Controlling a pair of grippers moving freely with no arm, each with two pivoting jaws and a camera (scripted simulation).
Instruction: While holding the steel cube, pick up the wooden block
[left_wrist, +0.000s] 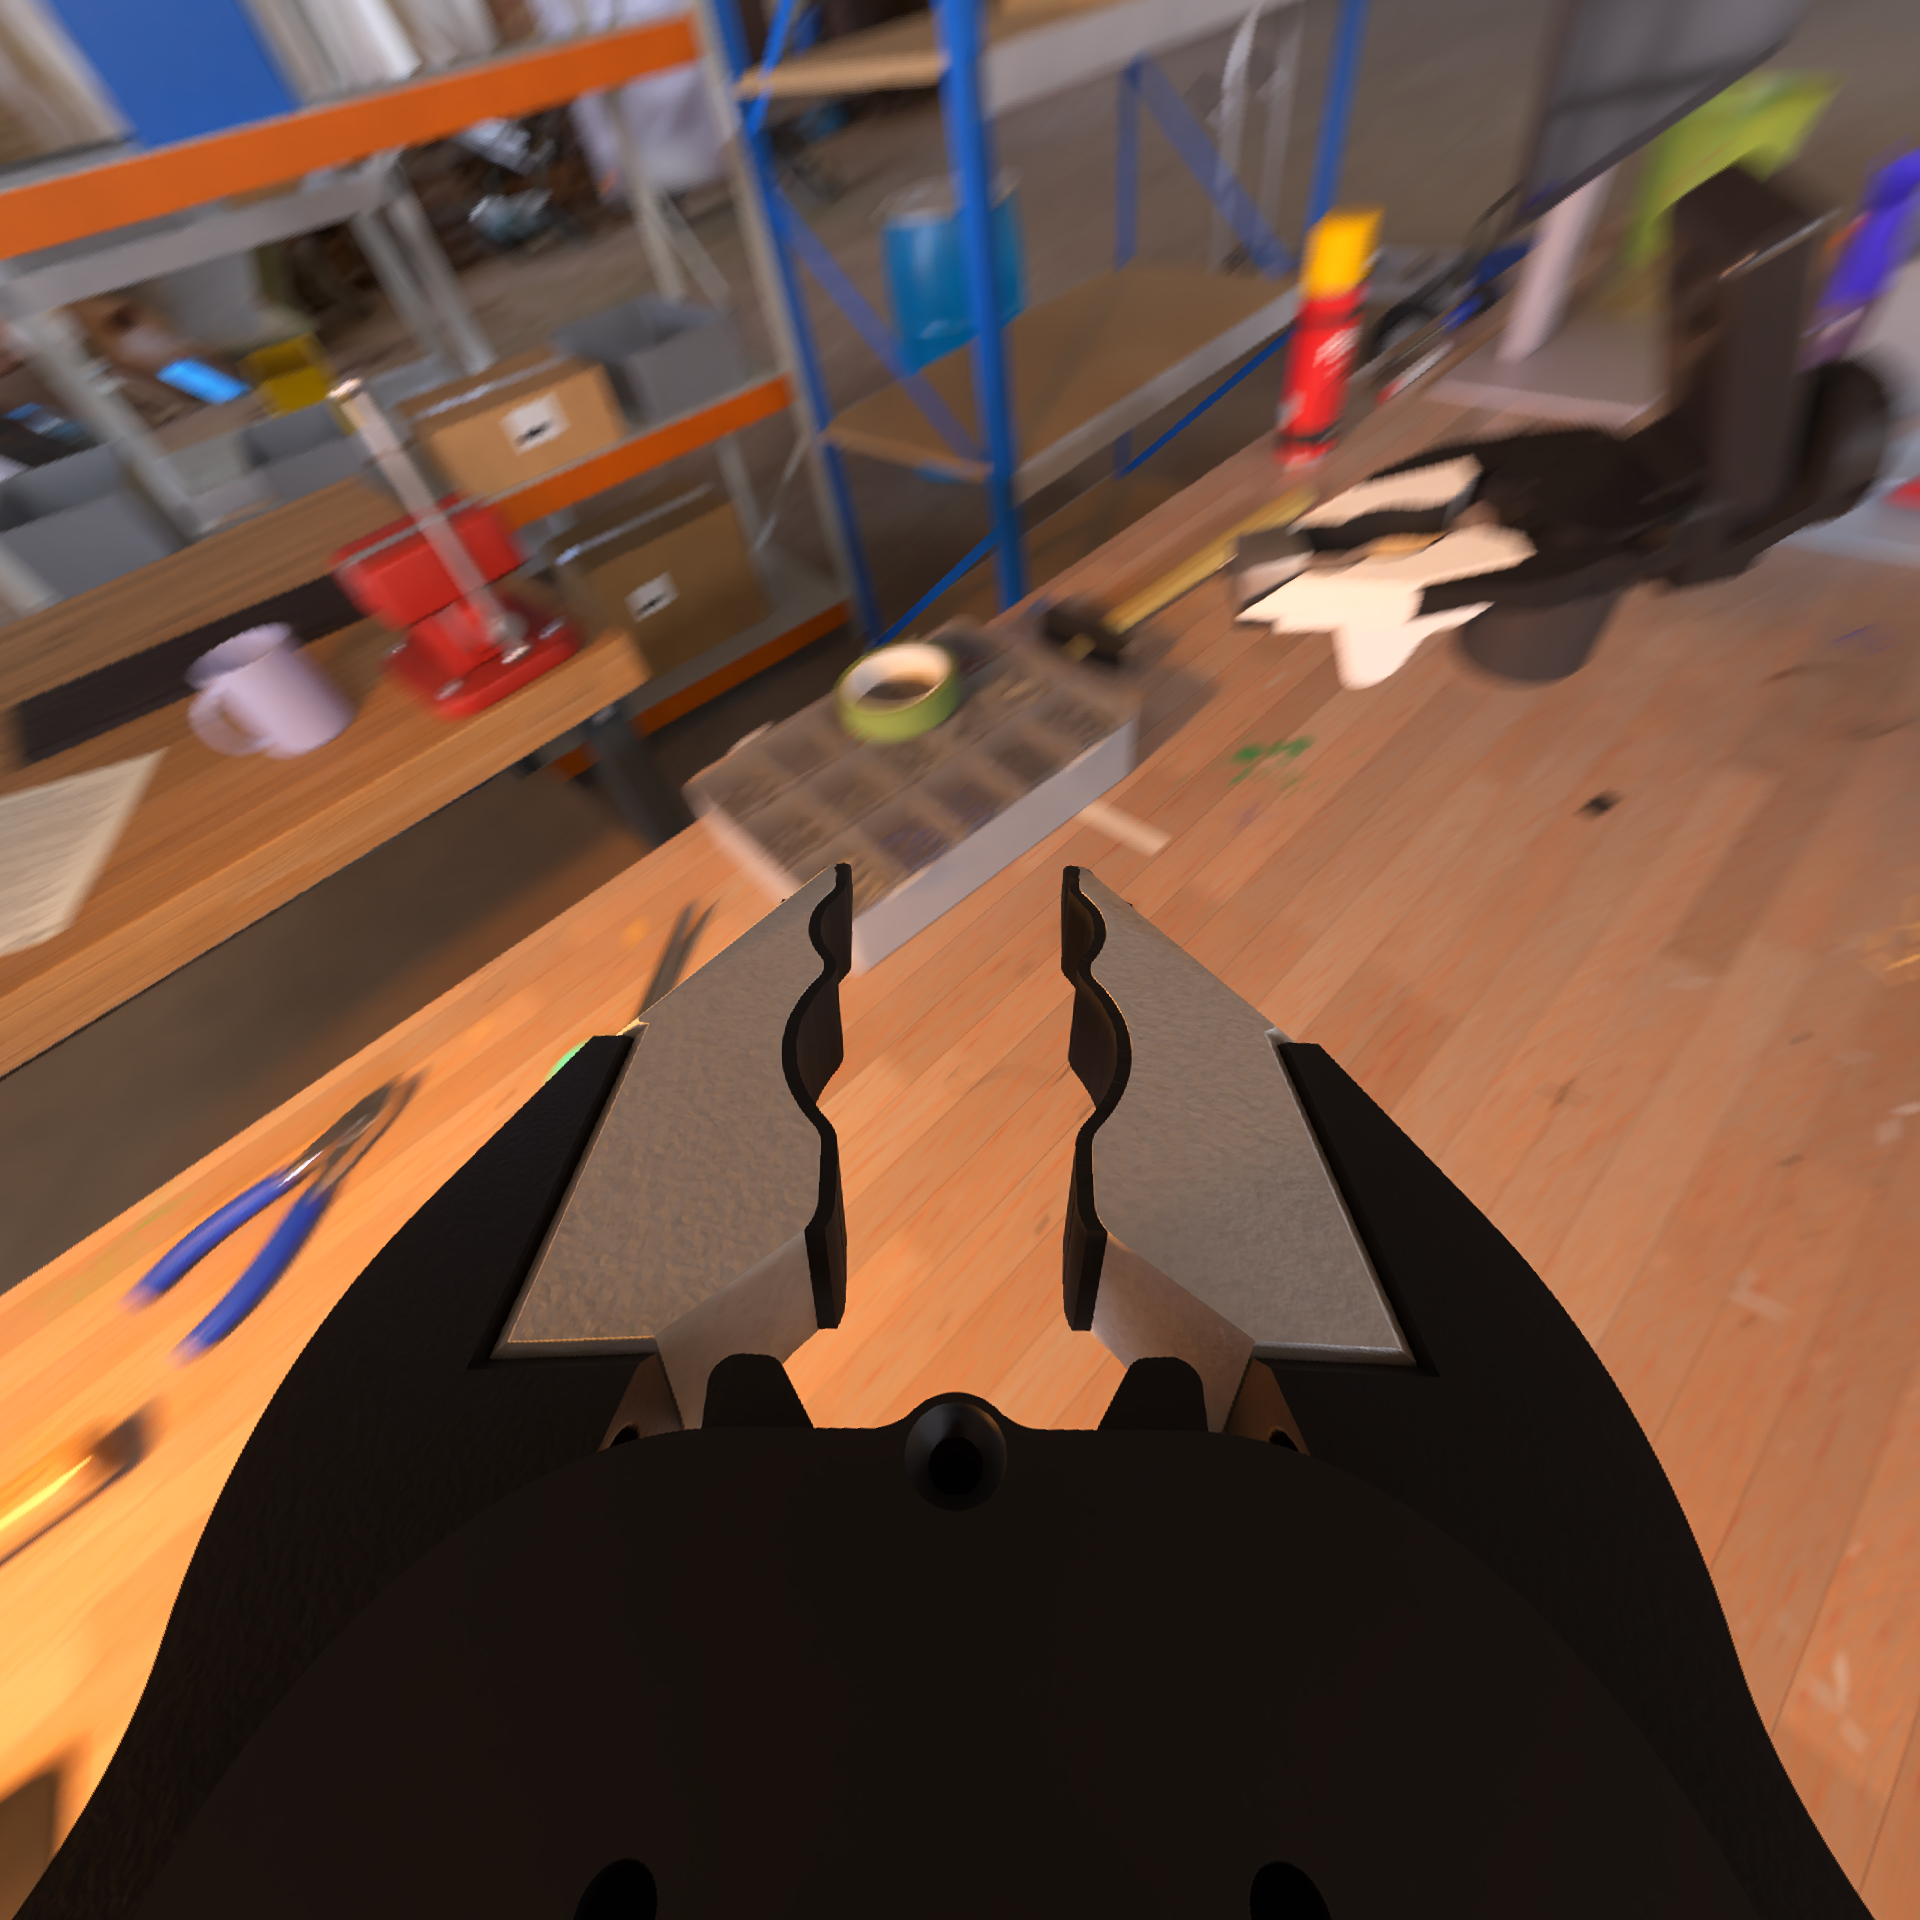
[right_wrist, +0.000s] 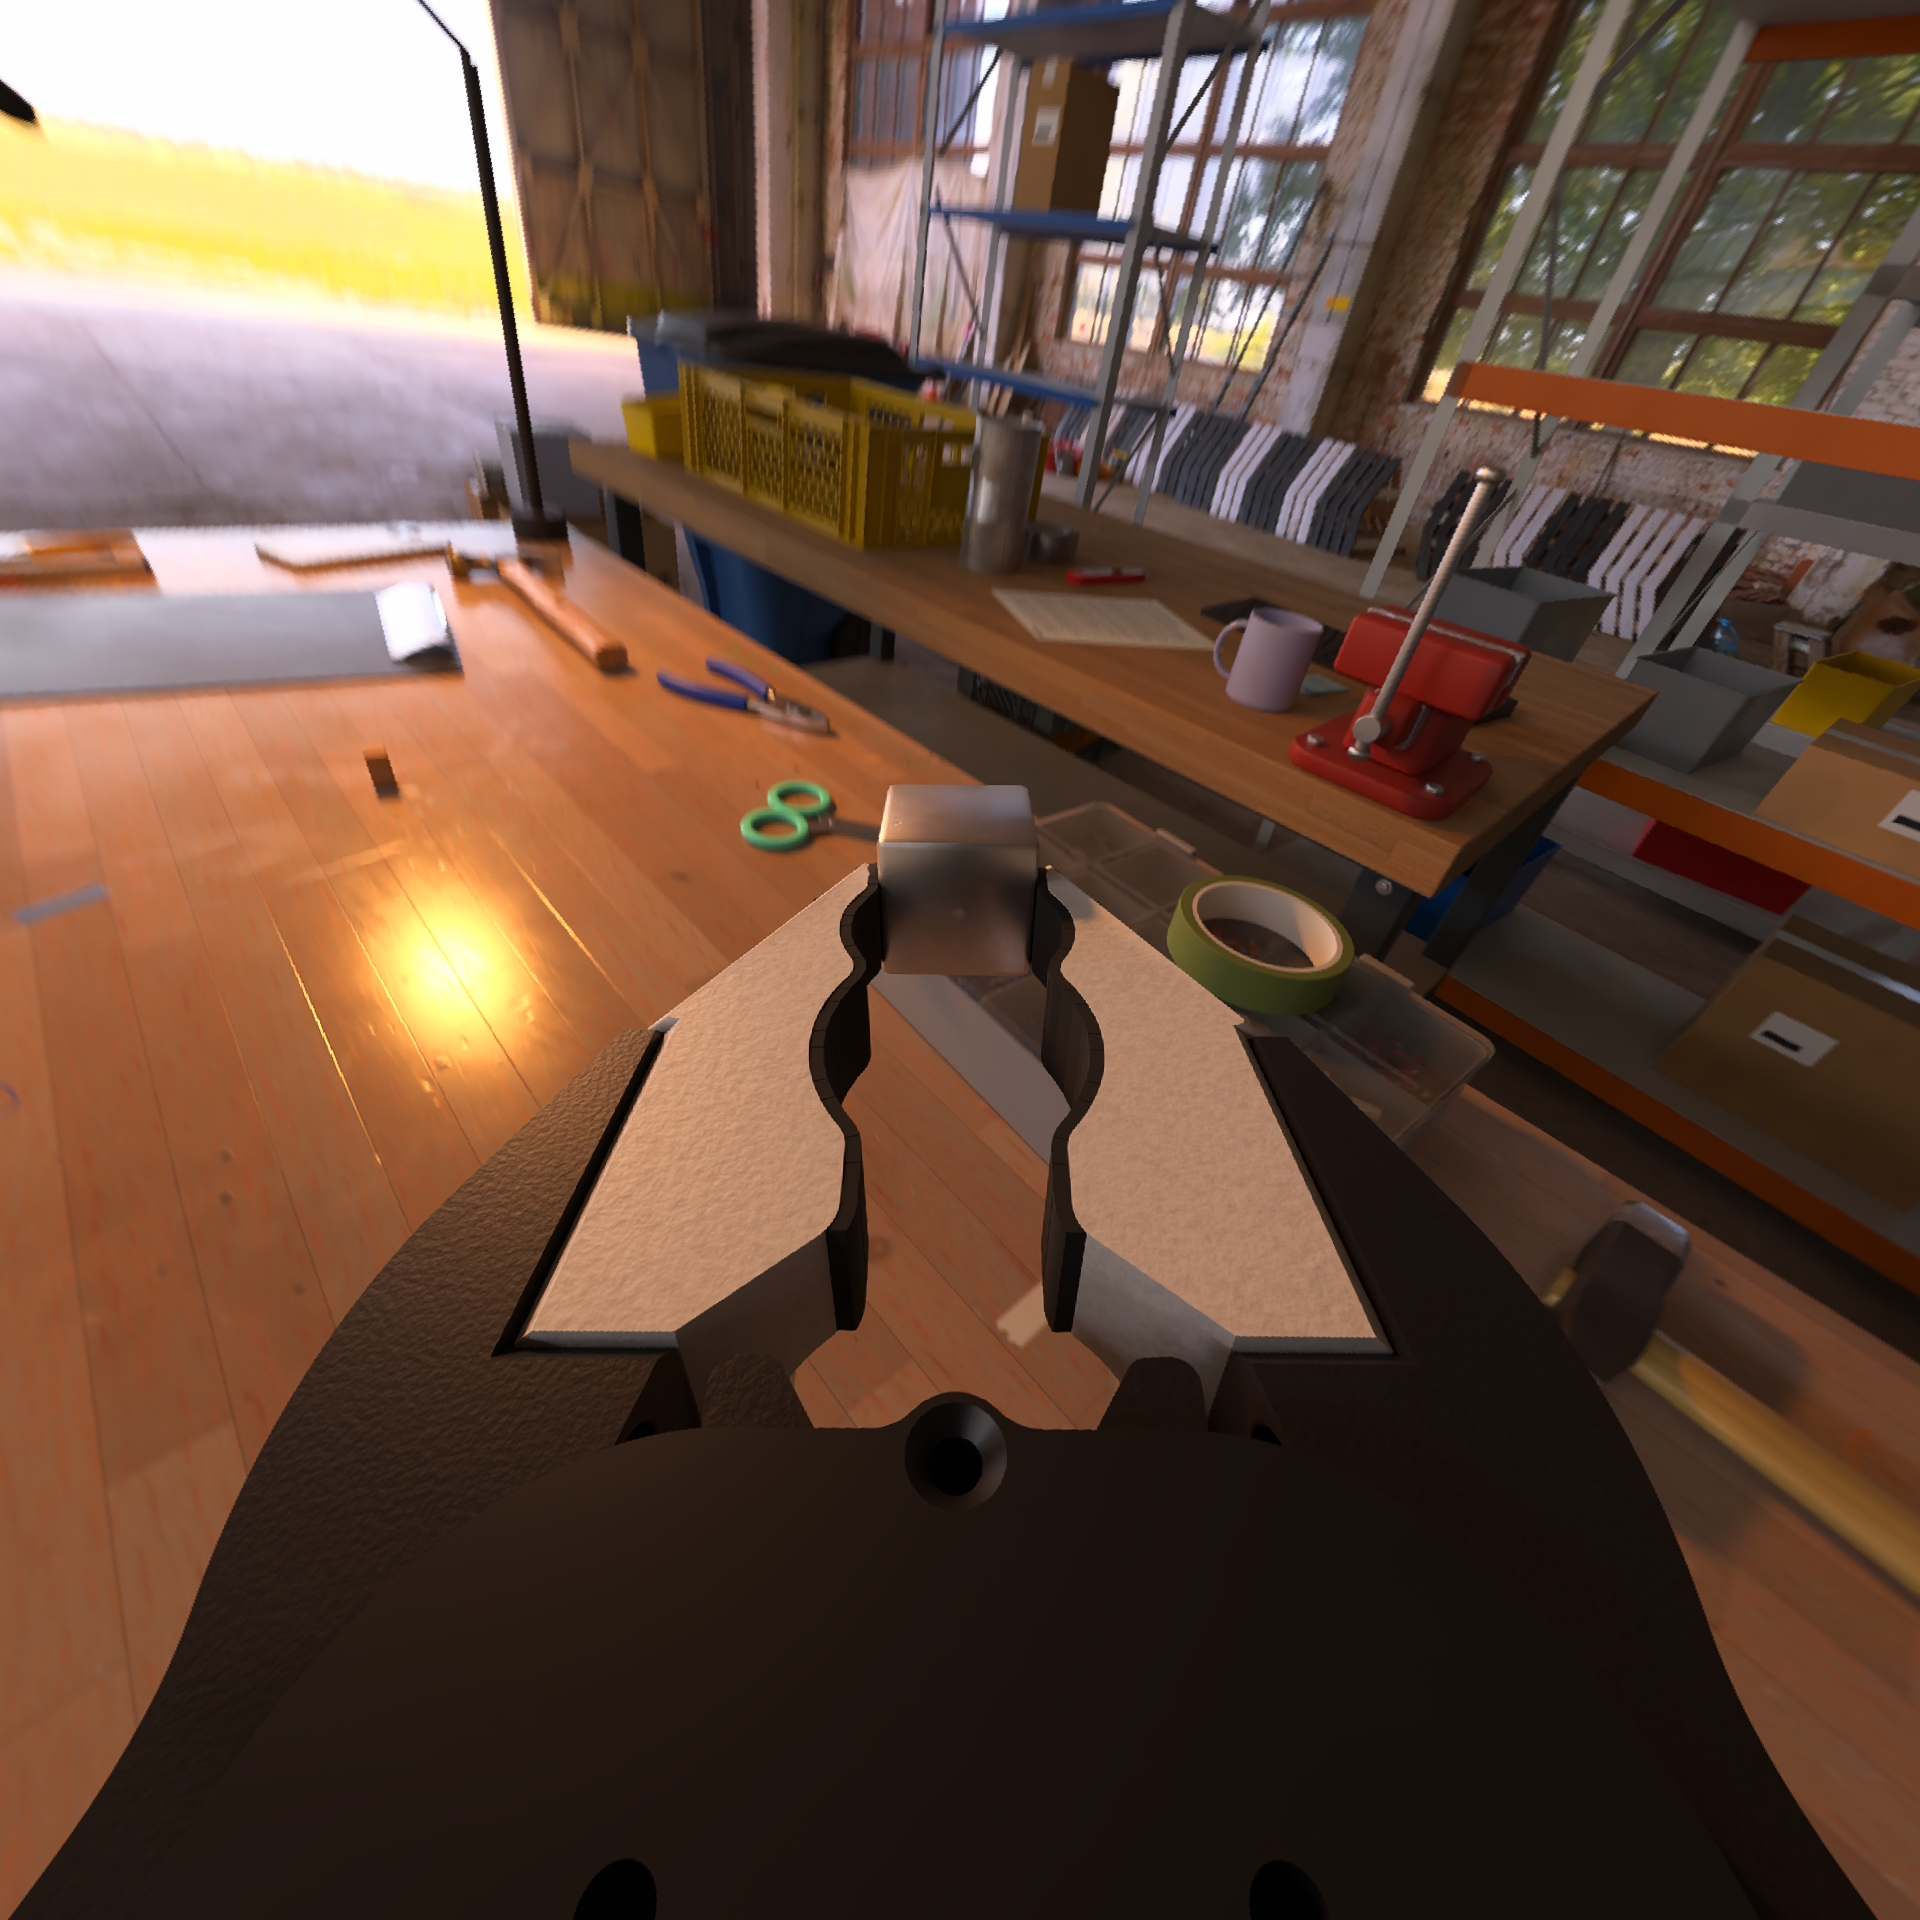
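— Where is the small shiny grey steel cube (right_wrist: 956, 894)?
— Clamped at the tips of my right gripper (right_wrist: 956, 920), above the orange wooden plank surface (right_wrist: 260, 1039).
— The small brown wooden block (right_wrist: 380, 771)?
— Lying far left on it.
— Your left gripper (left_wrist: 956, 914)?
— Apart, holding nothing.

One steel cube (right_wrist: 956, 894), one wooden block (right_wrist: 380, 771), one tape roll (right_wrist: 1259, 943), two hand-held grippers.

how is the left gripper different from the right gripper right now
The right gripper is shut on the steel cube at its fingertips; the left gripper is open with nothing between its fingers. The left wrist view is blurred, the right wrist view mostly sharp. Both are above the wooden workbench.
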